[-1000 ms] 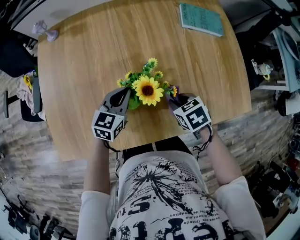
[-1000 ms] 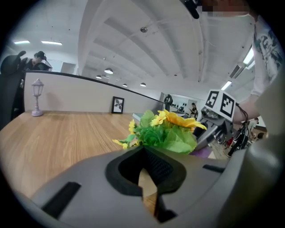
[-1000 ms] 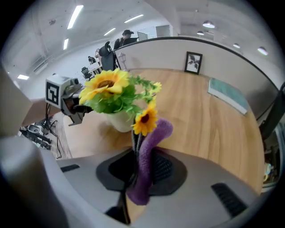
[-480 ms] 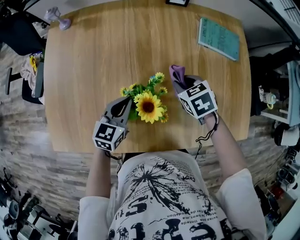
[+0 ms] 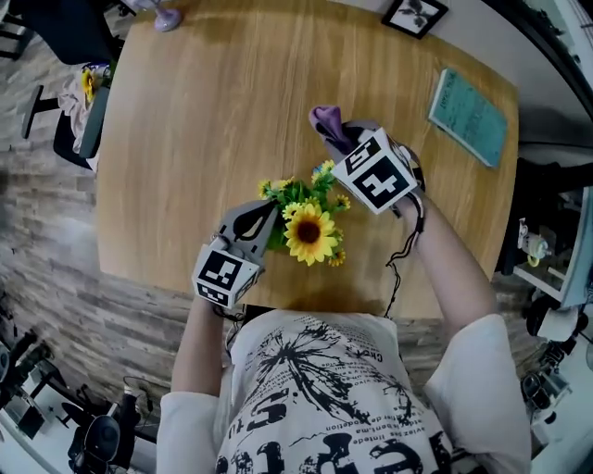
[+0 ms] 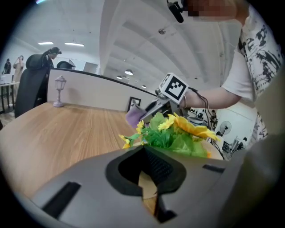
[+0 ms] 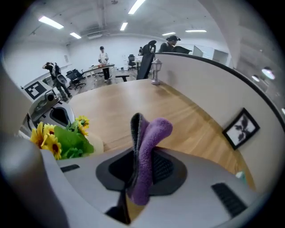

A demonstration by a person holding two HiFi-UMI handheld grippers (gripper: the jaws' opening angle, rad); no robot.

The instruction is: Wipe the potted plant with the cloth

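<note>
Near us, the left gripper (image 5: 265, 214) has its jaws pressed together, tip at the left-hand leaves of the potted plant (image 5: 310, 231), which stands by the near edge of the table (image 5: 195, 120). Just beyond it on the right, the right gripper (image 5: 345, 137) pinches the purple cloth (image 5: 326, 119), a fold poking out. Far right, 1 teal book (image 5: 473, 116); at the far edge, 1 picture frame (image 5: 414, 14).
</note>
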